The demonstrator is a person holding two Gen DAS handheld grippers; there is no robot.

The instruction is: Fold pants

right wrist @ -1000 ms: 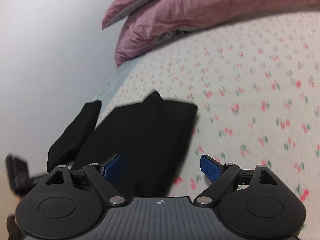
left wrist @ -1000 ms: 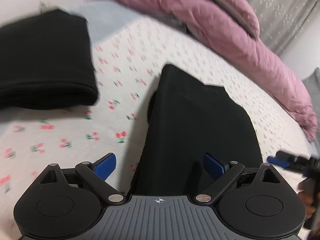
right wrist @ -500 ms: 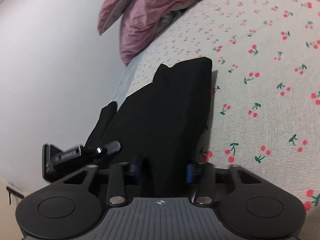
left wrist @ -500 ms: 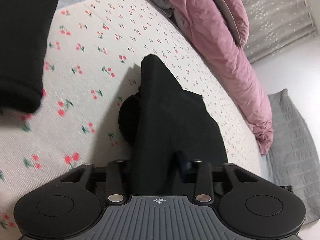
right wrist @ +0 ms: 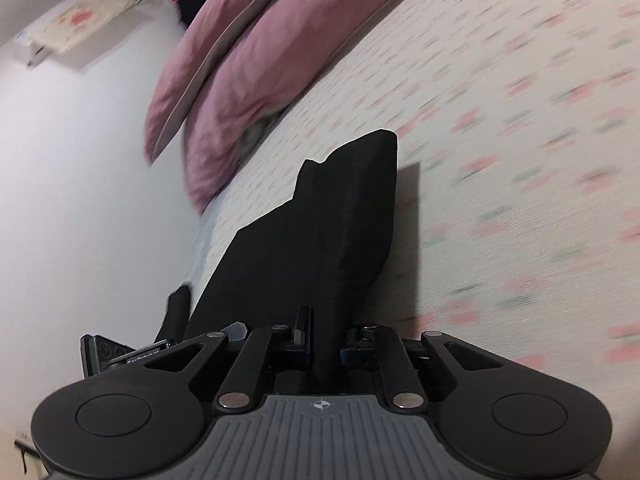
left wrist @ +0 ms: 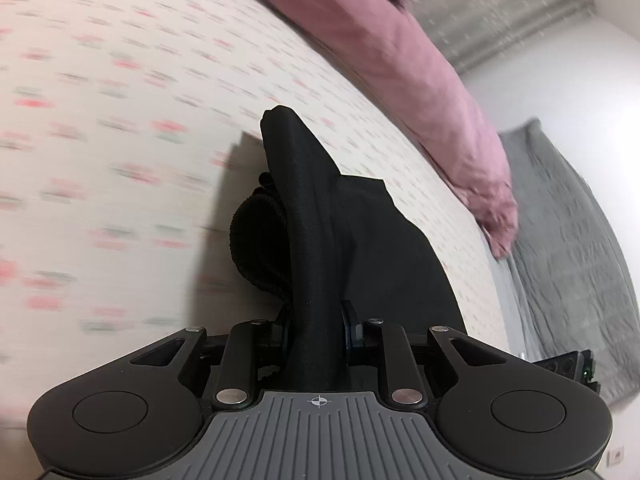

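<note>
The black pants (left wrist: 360, 248) hang folded above the cherry-print bed sheet (left wrist: 100, 120), lifted by both grippers. My left gripper (left wrist: 316, 332) is shut on one near corner of the pants, the cloth bunched between its jaws, with the ribbed waistband (left wrist: 256, 248) curling out to the left. My right gripper (right wrist: 326, 340) is shut on the other near corner of the pants (right wrist: 312, 240). The far end of the pants points away from me. Each view shows the tip of the other gripper at its edge.
A pink duvet (left wrist: 380, 40) lies bunched along the far side of the bed, also in the right wrist view (right wrist: 240, 60). A grey blanket (left wrist: 568, 240) lies beyond the bed's right edge. A white wall (right wrist: 80, 200) stands left of the bed.
Both grippers closed on the near edge of the pants and lifted it off the sheet. The views tilted and blurred; the second black garment left the left wrist view.
</note>
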